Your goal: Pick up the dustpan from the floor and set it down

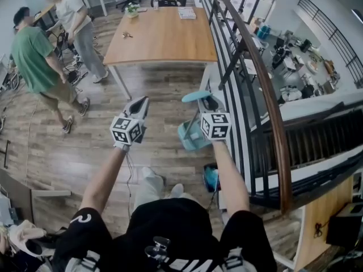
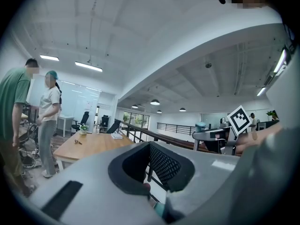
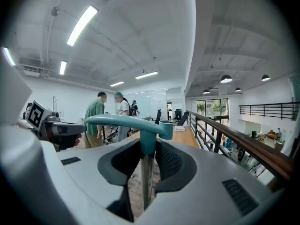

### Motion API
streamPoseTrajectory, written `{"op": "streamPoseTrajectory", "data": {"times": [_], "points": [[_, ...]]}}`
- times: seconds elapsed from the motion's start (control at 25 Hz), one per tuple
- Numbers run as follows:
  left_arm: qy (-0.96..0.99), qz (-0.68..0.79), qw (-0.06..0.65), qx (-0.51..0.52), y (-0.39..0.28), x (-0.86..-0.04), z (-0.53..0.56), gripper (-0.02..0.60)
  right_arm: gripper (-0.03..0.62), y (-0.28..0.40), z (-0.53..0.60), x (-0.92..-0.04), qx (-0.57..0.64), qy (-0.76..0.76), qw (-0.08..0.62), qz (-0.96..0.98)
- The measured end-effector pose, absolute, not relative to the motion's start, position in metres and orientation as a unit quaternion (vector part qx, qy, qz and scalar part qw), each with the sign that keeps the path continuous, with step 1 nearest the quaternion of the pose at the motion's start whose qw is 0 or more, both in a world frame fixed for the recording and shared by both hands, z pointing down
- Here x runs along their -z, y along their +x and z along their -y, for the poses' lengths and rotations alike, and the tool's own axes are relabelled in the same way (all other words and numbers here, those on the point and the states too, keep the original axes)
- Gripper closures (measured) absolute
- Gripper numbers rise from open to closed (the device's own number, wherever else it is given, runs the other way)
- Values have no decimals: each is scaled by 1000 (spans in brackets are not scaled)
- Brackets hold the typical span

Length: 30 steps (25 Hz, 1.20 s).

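A teal dustpan hangs off the floor. Its pan (image 1: 190, 136) is below my right gripper (image 1: 207, 104), and its curved teal handle (image 1: 195, 96) is above. In the right gripper view the jaws are shut on the metal pole (image 3: 147, 182) just under the teal handle (image 3: 129, 122), with my right gripper (image 3: 147, 170) pointing about level. My left gripper (image 1: 140, 102) is held level beside it to the left. Its jaws (image 2: 150, 175) stand slightly apart with nothing between them. From the left gripper view the right gripper's marker cube (image 2: 239, 118) shows at the right.
A long wooden table (image 1: 161, 35) stands ahead. A dark railing with a wooden top rail (image 1: 258, 78) runs close along my right, with a lower floor beyond it. Two people (image 1: 37, 61) (image 1: 76, 18) stand at the left. A small blue object (image 1: 211, 178) lies by my feet.
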<state>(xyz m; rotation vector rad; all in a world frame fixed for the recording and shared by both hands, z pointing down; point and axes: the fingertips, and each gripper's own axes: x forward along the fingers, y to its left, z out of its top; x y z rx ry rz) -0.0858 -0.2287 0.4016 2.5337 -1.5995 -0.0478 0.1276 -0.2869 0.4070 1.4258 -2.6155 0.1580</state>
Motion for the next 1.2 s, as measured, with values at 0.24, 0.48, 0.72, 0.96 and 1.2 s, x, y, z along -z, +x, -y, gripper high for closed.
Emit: {"op": "streamPoseTrajectory", "data": {"times": [0.24, 0.48, 0.72, 0.96, 1.2], "points": [[837, 540, 85, 15, -95, -415, 226, 584, 508, 121, 292, -430, -61, 471, 102, 874], [826, 551, 115, 13, -118, -444, 231, 584, 508, 103, 309, -474, -80, 464, 137, 871], [822, 552, 142, 4, -148, -501, 254, 584, 508, 78, 339, -542, -103, 463, 166, 864], [819, 546, 174, -10, -175, -563, 288, 584, 508, 52, 372, -615, -118, 462, 184, 860], [822, 532, 200, -27, -184, -621, 315, 584, 508, 34, 390, -695, -137, 453, 210, 855]]}}
